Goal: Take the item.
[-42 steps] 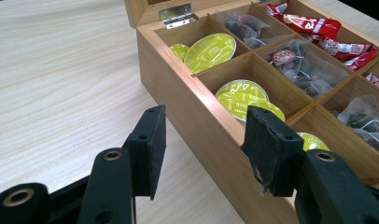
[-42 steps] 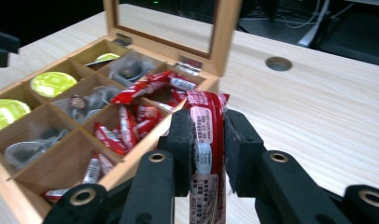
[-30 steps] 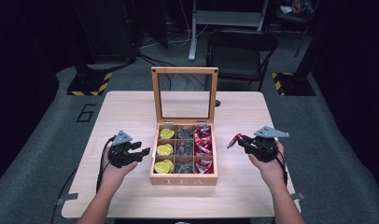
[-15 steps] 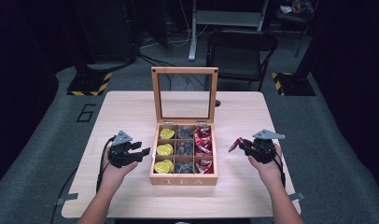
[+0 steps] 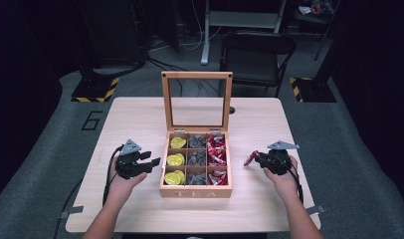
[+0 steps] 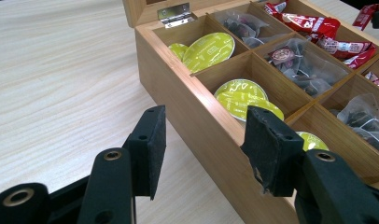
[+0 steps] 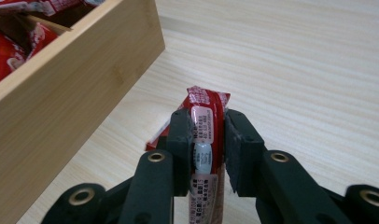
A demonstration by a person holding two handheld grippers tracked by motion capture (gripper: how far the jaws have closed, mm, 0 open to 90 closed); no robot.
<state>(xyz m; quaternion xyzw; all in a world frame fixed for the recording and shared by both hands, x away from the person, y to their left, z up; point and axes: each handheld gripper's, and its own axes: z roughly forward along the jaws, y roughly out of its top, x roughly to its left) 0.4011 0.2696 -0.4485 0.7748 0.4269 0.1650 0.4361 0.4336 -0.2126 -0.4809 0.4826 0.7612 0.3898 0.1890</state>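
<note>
A wooden tea box [image 5: 195, 191] stands open in the middle of the table, its glass lid [image 5: 197, 102] upright. Its compartments hold yellow round packets [image 6: 210, 45], grey tea bags [image 6: 295, 63] and red sachets [image 6: 313, 25]. My right gripper [image 5: 255, 159] is to the right of the box, low over the table, shut on a red sachet [image 7: 205, 122] that sticks out past its pads. My left gripper [image 6: 204, 140] rests on the table by the box's left wall [image 6: 197, 119], jaws open with nothing between them.
The light wooden table [image 5: 140, 119] has free room behind and on both sides of the box. A black chair [image 5: 254, 52] stands beyond the far edge. The floor around is dark, with yellow-black marked bases [image 5: 93, 92] at the back.
My right gripper has sunk toward the table with the red sachet in it, drifting slightly toward the near edge. The left gripper has kept still.
</note>
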